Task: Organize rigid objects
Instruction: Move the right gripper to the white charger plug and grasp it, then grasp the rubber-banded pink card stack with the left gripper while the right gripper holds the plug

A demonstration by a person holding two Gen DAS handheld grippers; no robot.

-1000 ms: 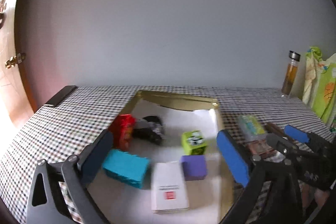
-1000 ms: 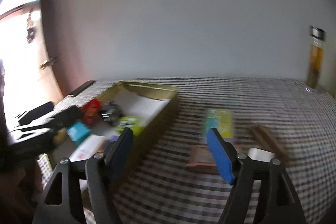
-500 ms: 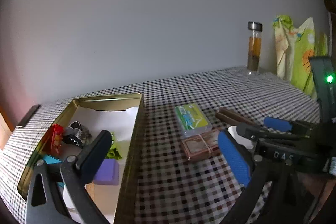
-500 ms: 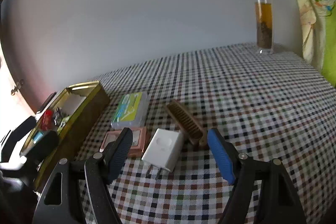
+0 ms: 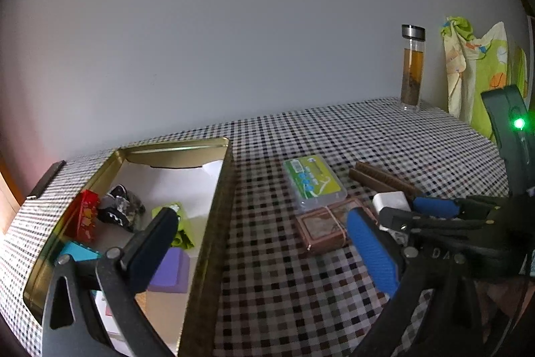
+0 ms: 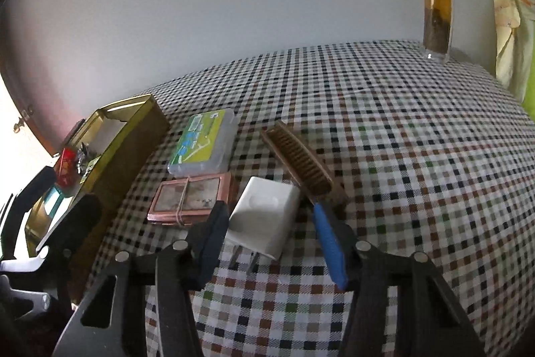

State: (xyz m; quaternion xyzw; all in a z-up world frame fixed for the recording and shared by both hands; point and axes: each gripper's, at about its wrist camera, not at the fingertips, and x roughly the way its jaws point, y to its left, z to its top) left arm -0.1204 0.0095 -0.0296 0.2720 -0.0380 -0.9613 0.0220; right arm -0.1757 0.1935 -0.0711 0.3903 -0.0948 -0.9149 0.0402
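Checked cloth covers the table, the largest item, running from 6 o'clock up to the wall. Gold tin, open-topped, sits at 9 o'clock in my right view; inside it, seen through my left view: red box, dark bundle, green box, purple block, teal block. Glass bottle with amber liquid stands upright at 1 o'clock, by the wall. Green-labelled clear case lies flat at 11 o'clock, beside the tin. Wooden brush, bristles up, lies at 12 o'clock, its near end touching my blue pad. Copper-edged flat pack, bound with a band, lies just below the case. White plug adapter, prongs toward me, lies between my right gripper fingers, whose jaws have just been closing; whether the pads press it yet I cannot tell for sure, a sliver seems left on the blue side. My left gripper hangs wide open and empty over the tin's near wall.
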